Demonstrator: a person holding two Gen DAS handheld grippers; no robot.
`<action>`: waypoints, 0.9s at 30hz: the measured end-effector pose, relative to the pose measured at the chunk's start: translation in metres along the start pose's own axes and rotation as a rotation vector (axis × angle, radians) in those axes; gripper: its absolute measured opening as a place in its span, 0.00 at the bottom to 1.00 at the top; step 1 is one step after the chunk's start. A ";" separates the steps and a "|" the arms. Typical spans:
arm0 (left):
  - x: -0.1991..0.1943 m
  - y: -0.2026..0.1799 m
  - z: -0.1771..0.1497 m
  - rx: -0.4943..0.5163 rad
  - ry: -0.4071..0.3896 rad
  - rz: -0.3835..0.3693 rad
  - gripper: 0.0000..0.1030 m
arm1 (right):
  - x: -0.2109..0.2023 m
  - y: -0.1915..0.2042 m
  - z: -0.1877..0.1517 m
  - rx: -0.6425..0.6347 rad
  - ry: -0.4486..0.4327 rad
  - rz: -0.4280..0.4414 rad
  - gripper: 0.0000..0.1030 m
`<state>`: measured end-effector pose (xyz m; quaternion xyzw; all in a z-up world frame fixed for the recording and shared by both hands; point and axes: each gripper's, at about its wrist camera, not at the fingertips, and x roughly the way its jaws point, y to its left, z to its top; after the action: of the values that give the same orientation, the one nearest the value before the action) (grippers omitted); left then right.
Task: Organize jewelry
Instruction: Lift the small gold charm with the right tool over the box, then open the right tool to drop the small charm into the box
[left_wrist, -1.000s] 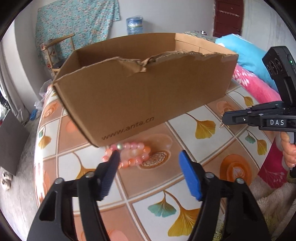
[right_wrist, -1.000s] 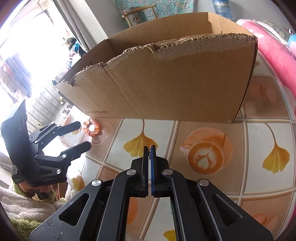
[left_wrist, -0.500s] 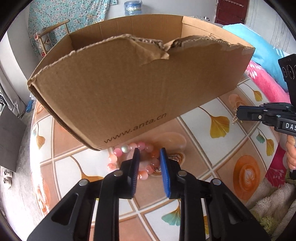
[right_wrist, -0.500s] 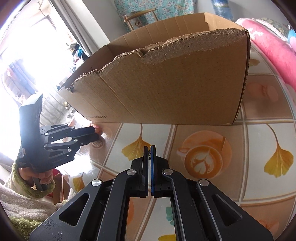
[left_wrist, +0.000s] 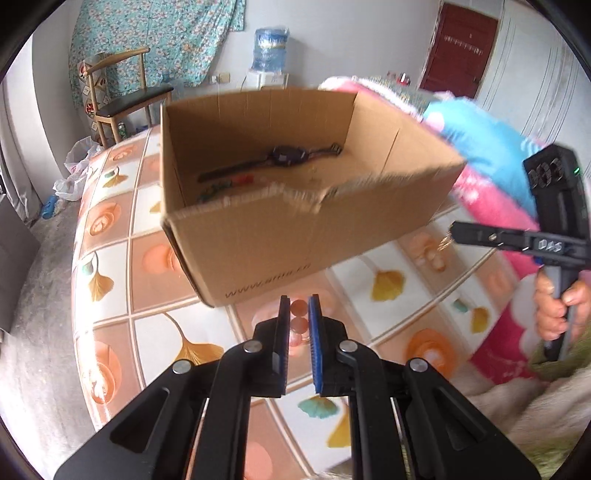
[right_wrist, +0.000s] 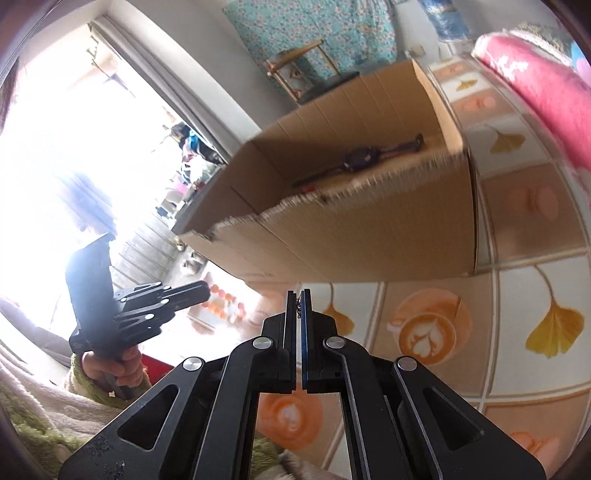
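**Bead bracelet pinched just in front of the cardboard box**

The left tool (left_wrist: 299, 314) had just been closing and its blue pads were clamped on the pink-and-orange bead bracelet (left_wrist: 298, 325), which hung just in front of the cardboard box (left_wrist: 295, 240), clear of the box's near wall. The beads looked hard, smooth and light on a slack string, so I judged a grip across one or two beads likely to slip; pinching the string between beads seemed safer. The right tool (right_wrist: 298, 310) was pressed together on a thin gold chain (left_wrist: 445, 242), limp and easily snagged. A dark wristwatch (left_wrist: 286, 157) lay inside the box. The box sat on a glossy tabletop (left_wrist: 110, 258) printed with ginkgo leaves; behind it stood a wooden chair (left_wrist: 122, 92), a water dispenser (left_wrist: 269, 55) and a red door (left_wrist: 461, 48)
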<state>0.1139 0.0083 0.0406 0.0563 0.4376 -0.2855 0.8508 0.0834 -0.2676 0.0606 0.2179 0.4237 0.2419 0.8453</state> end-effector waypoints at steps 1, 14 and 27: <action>-0.012 -0.002 0.004 -0.005 -0.025 -0.028 0.09 | -0.007 0.005 0.004 -0.013 -0.014 0.006 0.00; -0.092 -0.024 0.104 0.047 -0.295 -0.177 0.09 | -0.061 0.057 0.067 -0.162 -0.245 0.102 0.00; 0.078 0.024 0.117 -0.065 0.245 -0.124 0.10 | -0.049 0.046 0.078 -0.181 -0.242 0.052 0.00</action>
<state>0.2454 -0.0458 0.0480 0.0361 0.5498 -0.3142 0.7731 0.1118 -0.2730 0.1600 0.1793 0.2897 0.2727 0.8998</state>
